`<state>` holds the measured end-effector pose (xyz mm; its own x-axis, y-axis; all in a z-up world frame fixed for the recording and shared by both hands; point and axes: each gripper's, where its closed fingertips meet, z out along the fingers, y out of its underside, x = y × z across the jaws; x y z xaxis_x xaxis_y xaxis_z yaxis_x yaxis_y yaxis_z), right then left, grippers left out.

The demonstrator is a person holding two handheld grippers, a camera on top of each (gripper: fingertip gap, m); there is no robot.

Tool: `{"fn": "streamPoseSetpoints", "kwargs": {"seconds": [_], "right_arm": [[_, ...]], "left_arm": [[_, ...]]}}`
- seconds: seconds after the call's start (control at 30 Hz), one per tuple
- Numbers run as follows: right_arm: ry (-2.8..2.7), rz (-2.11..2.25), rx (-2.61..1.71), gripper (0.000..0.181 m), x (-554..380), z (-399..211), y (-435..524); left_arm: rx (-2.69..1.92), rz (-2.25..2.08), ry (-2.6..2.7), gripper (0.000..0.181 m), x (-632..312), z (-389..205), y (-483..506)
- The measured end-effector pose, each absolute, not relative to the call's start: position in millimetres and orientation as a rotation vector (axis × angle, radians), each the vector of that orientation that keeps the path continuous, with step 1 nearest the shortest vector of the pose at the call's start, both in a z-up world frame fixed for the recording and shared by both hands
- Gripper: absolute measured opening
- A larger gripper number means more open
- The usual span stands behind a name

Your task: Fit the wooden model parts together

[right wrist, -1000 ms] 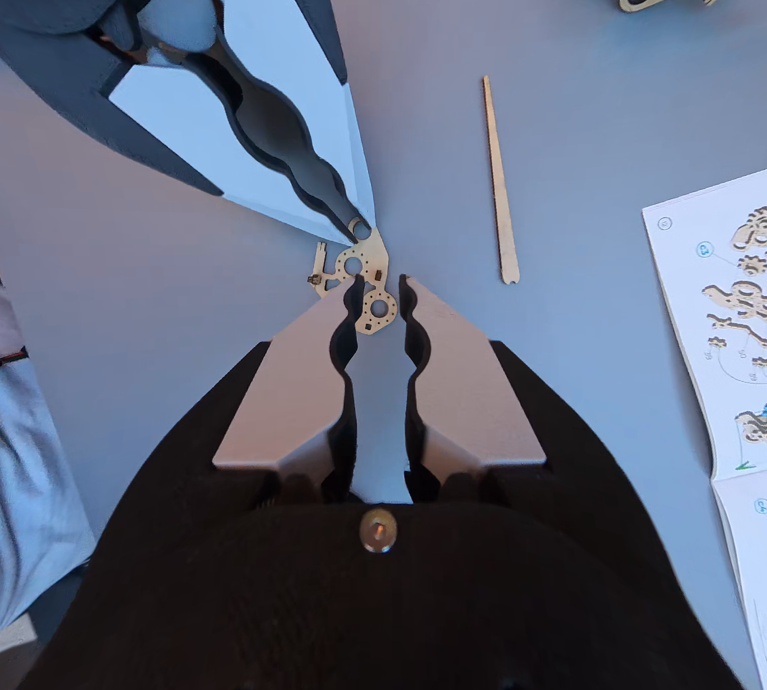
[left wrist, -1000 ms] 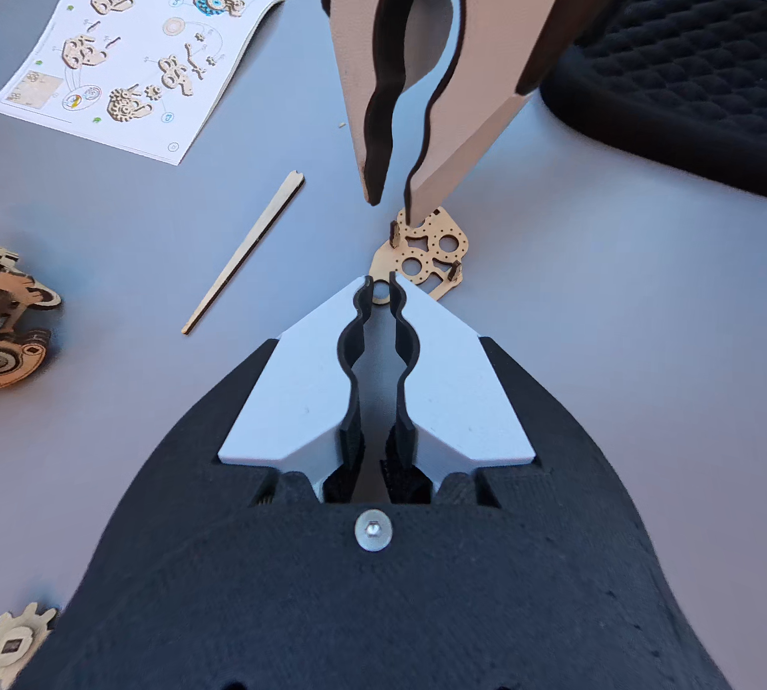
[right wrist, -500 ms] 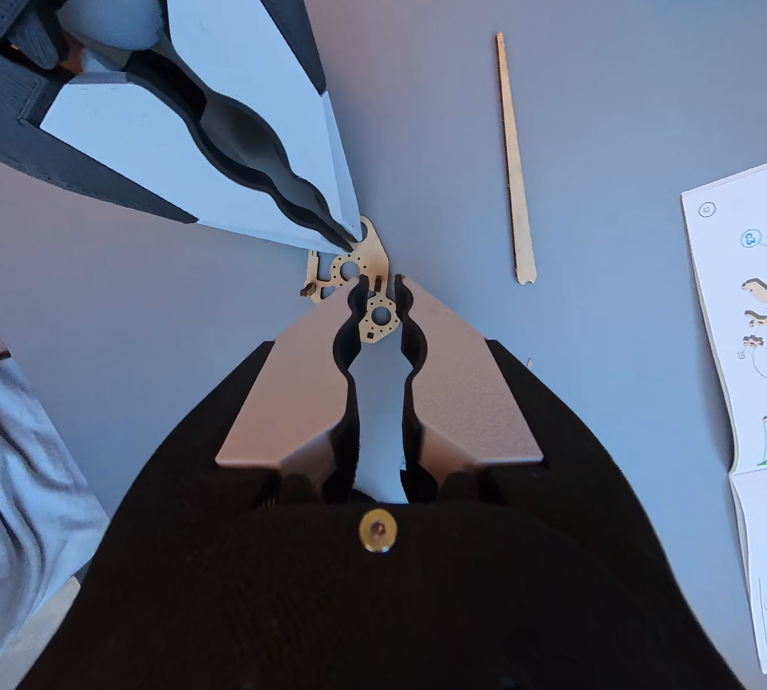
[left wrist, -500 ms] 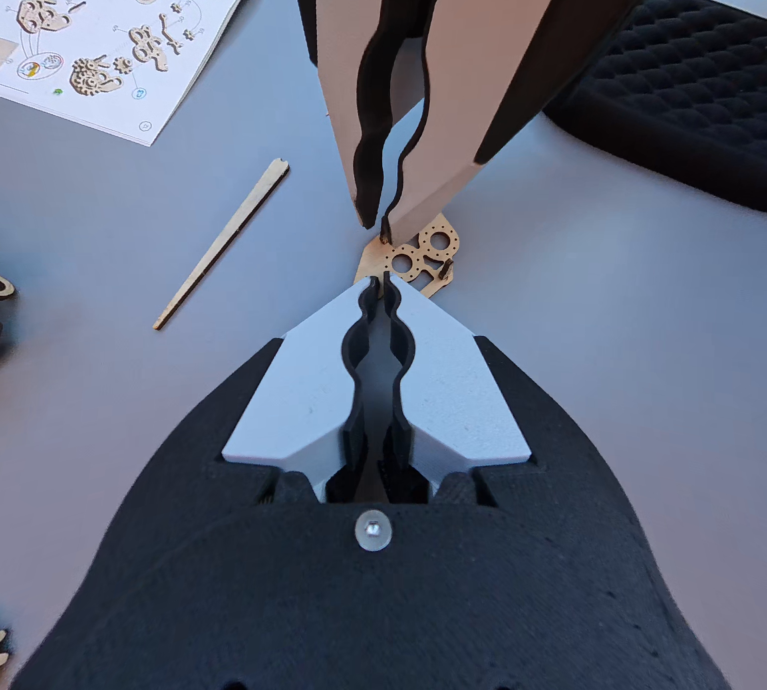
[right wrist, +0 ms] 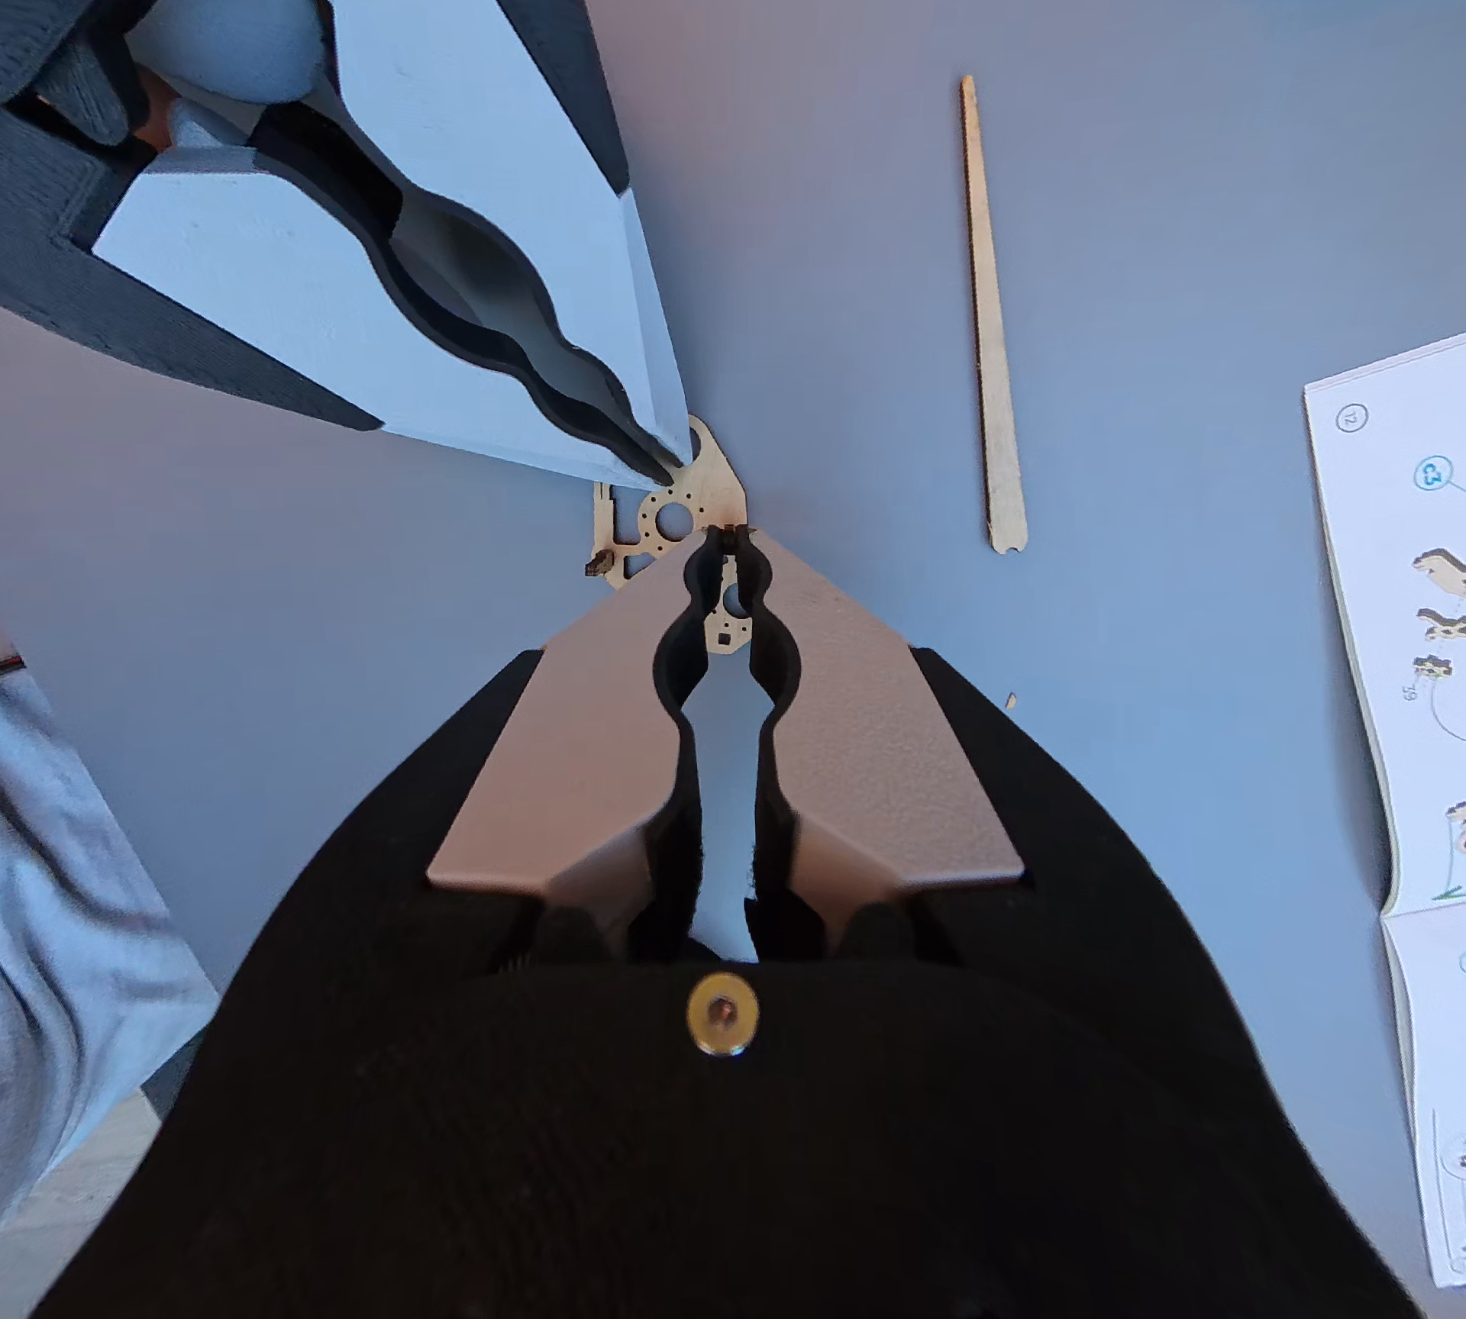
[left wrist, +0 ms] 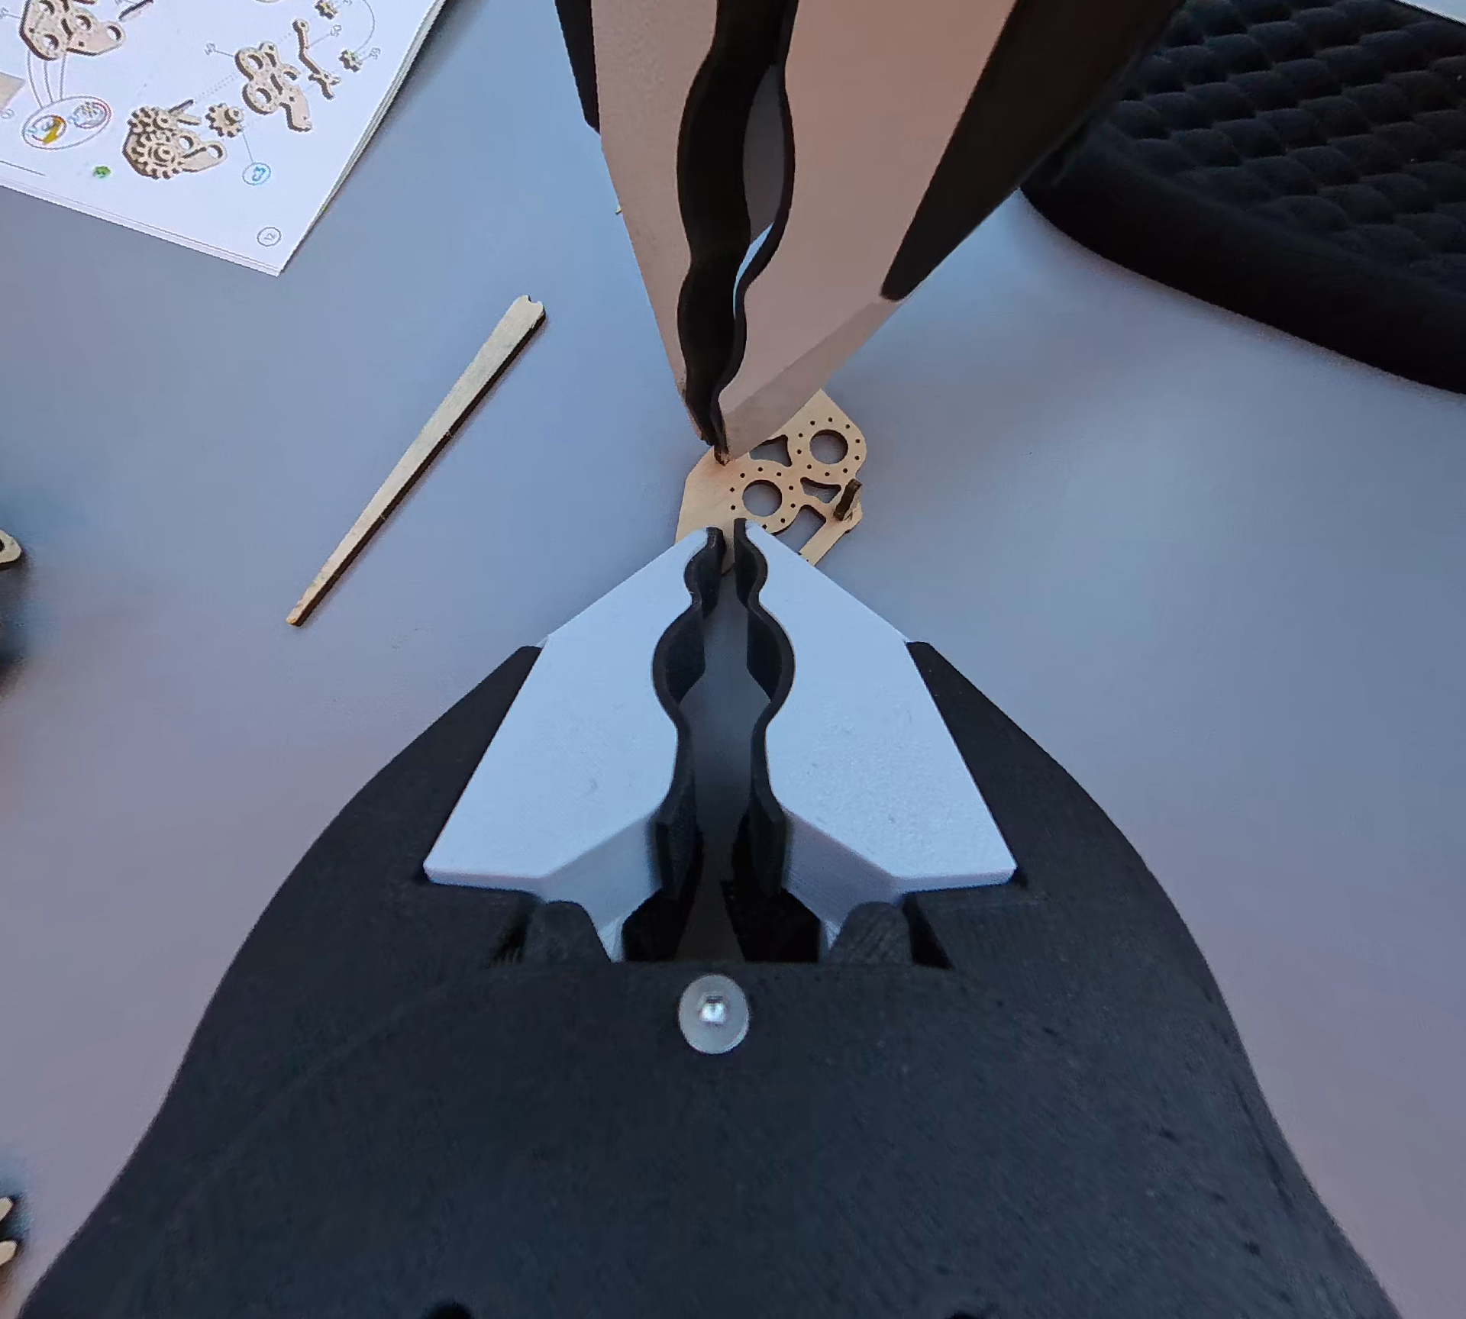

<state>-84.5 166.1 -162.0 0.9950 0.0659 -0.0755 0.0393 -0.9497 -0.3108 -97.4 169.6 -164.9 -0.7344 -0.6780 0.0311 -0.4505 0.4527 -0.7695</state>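
Observation:
A flat wooden plate [left wrist: 781,488] with round holes lies on the grey table; it also shows in the right wrist view [right wrist: 714,484]. My left gripper [left wrist: 728,540], with pale blue fingers, is shut on the plate's near corner, and it shows from the other side in the right wrist view [right wrist: 665,468]. My right gripper [right wrist: 730,534], with tan fingers, is shut on a small dark wooden peg [right wrist: 730,530] that stands in the plate. It reaches down from above in the left wrist view [left wrist: 718,444]. A second small peg [left wrist: 849,500] stands at the plate's other edge.
A thin tapered wooden stick [left wrist: 420,460] lies left of the plate. An open instruction booklet [left wrist: 198,28] lies beyond it. A black quilted pad [left wrist: 1309,171] is at the back right. A person's grey sleeve [right wrist: 63,884] is at the left edge. Both grippers' tips are close together, under 4 cm apart.
My right gripper has come down over the plate and its fingers have closed from open onto the small peg. My left gripper has kept its hold on the plate's corner.

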Motion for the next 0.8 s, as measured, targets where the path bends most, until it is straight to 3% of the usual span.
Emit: {"fn": "streamPoseSetpoints", "kwargs": {"seconds": [0.8], "right_arm": [[-0.235,0.002,-2.931,0.001,-85.2,-163.5,164.0]], "left_arm": [[-0.993,-1.163,2.416,0.004,-96.1,-165.3,170.8]]}}
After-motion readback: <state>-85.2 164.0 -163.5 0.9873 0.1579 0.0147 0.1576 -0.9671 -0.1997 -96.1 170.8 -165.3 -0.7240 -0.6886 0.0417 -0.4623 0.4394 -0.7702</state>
